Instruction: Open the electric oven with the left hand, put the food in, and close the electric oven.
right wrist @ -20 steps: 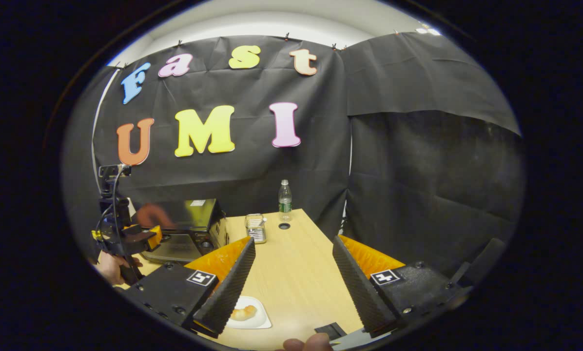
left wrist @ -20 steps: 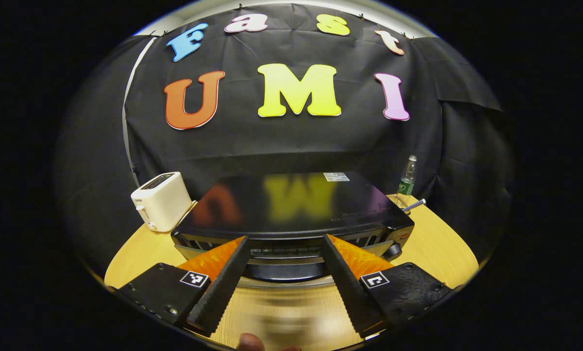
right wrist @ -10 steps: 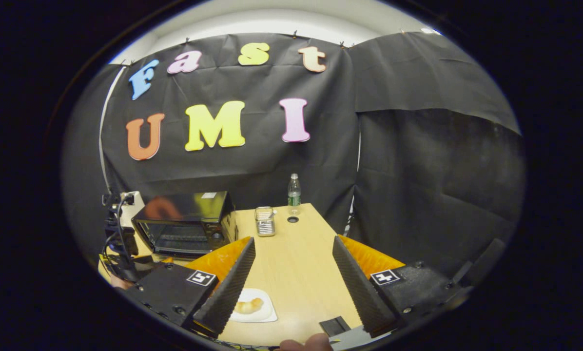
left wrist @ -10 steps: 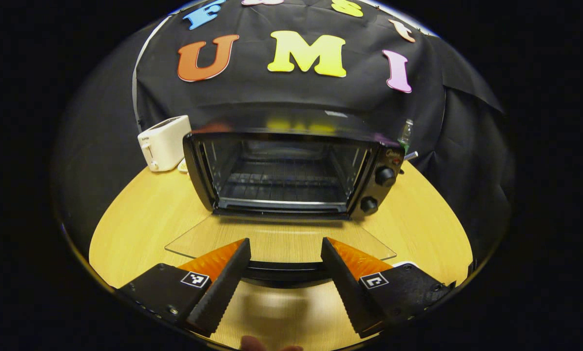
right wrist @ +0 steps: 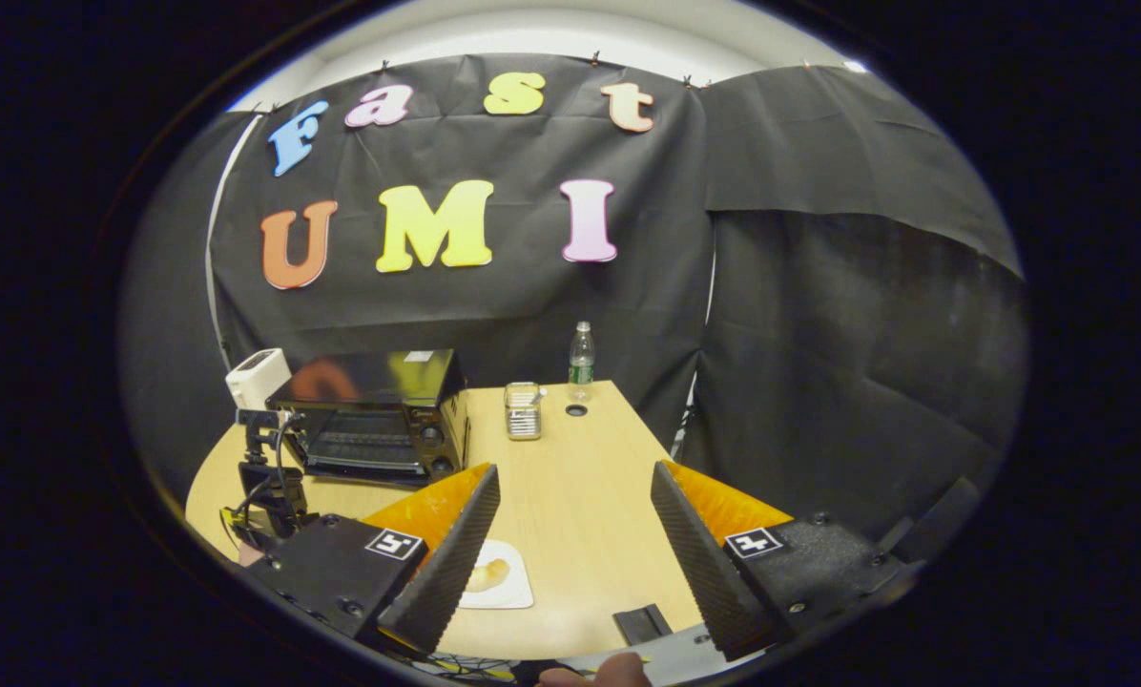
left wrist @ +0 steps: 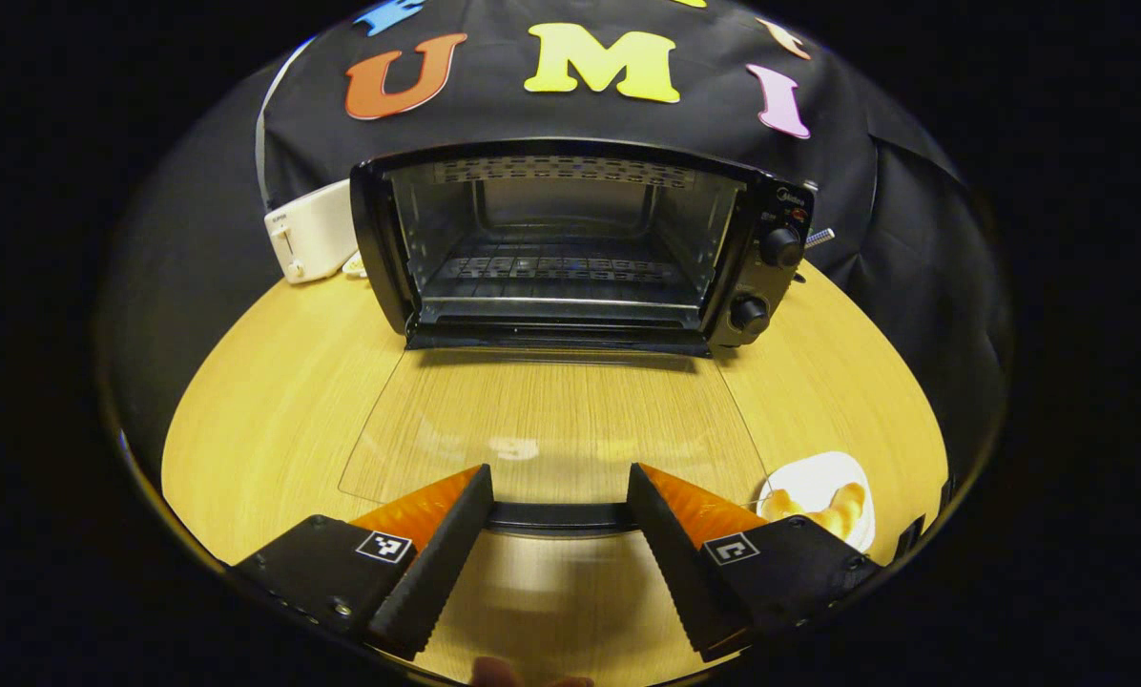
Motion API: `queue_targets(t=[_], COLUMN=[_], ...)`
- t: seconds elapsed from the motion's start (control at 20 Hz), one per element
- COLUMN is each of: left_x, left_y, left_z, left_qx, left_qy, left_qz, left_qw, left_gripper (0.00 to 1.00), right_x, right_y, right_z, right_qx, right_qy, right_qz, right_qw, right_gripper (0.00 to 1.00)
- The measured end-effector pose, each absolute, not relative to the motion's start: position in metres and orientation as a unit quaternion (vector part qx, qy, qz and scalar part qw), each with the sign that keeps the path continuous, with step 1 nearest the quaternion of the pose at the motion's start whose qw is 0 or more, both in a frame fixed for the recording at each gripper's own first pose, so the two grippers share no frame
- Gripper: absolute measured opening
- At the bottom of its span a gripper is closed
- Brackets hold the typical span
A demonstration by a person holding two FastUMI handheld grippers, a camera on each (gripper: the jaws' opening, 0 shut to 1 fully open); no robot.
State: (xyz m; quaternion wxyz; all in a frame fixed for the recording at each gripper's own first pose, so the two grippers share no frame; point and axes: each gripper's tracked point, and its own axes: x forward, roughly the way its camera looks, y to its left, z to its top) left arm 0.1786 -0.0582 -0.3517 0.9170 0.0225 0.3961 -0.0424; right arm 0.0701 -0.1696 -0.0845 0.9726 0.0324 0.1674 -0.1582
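Risk: left tongs (left wrist: pixel 556 515), spread apart astride the door handle (left wrist: pixel 559 516), could let the glass door (left wrist: pixel 551 420) spring shut; right tongs (right wrist: pixel 575 534) gape above bread (right wrist: pixel 487 574).

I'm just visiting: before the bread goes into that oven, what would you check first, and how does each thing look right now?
1. Oven door fully down: ok, lies flat.
2. Rack free of other items: ok.
3. Left gripper clear of the door handle: not ok, fingers straddle it.
4. Bread on its plate: ok.
5. Right gripper ready: ok, open, holding nothing.
6. Bread within reach: cannot tell.
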Motion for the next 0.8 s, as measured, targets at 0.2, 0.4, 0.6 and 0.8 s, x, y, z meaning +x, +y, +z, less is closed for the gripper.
queue_targets(t=[0.2,0.4,0.6,0.8], left_x=[0.179,0.182,0.174,0.146], left_y=[-0.058,-0.047,-0.038,-0.023], left_z=[-0.345,-0.325,-0.286,-0.230], left_qx=[0.014,0.002,-0.010,-0.005], left_qy=[0.382,0.356,0.320,0.278], left_qz=[-0.048,-0.038,-0.034,-0.027], left_qw=[0.923,0.934,0.947,0.960], left_gripper=[0.86,0.93,0.93,0.93], right_x=[0.074,0.078,0.089,0.103], right_y=[-0.156,-0.138,-0.122,-0.103], right_z=[-0.101,-0.134,-0.160,-0.192], right_qx=[0.047,0.075,0.077,0.084], right_qy=[0.195,0.251,0.285,0.314], right_qz=[-0.127,-0.093,-0.061,-0.027], right_qw=[0.971,0.961,0.953,0.945], right_gripper=[0.99,1.00,0.98,0.99])
